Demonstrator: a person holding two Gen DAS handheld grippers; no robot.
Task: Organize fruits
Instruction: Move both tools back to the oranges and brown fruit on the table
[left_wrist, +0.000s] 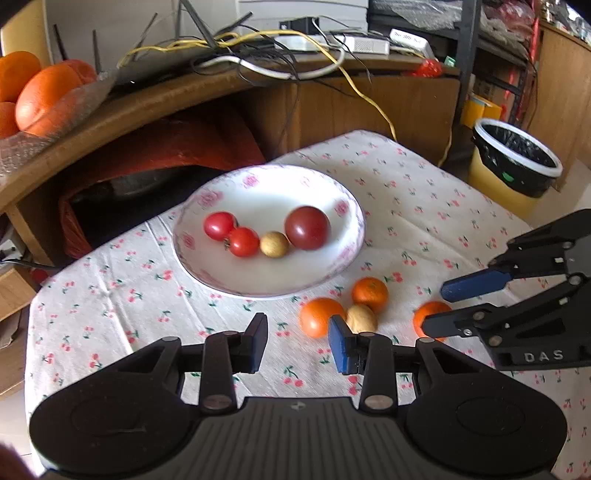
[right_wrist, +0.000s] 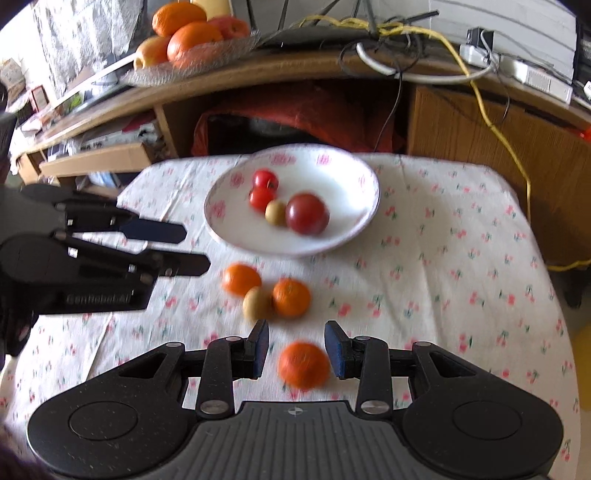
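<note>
Right tongs lined up on a loose orange, plate half filled.

Left tongs (left_wrist: 298, 343) hang over bare cloth, tilted down, narrowly parted and empty, probably waiting. Plate (left_wrist: 207, 266) mid-counter holds tomatoes and one pale fruit. Right tongs (right_wrist: 296, 349), also tilted down, straddle the near orange (right_wrist: 303, 364), pads narrowly parted and not touching it, likely about to grip.

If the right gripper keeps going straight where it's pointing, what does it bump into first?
Most likely the lone orange on the tablecloth. It sits between the open fingers of the right gripper, not yet squeezed. How near it is stays hard to judge, since the picture is blurred.
</note>
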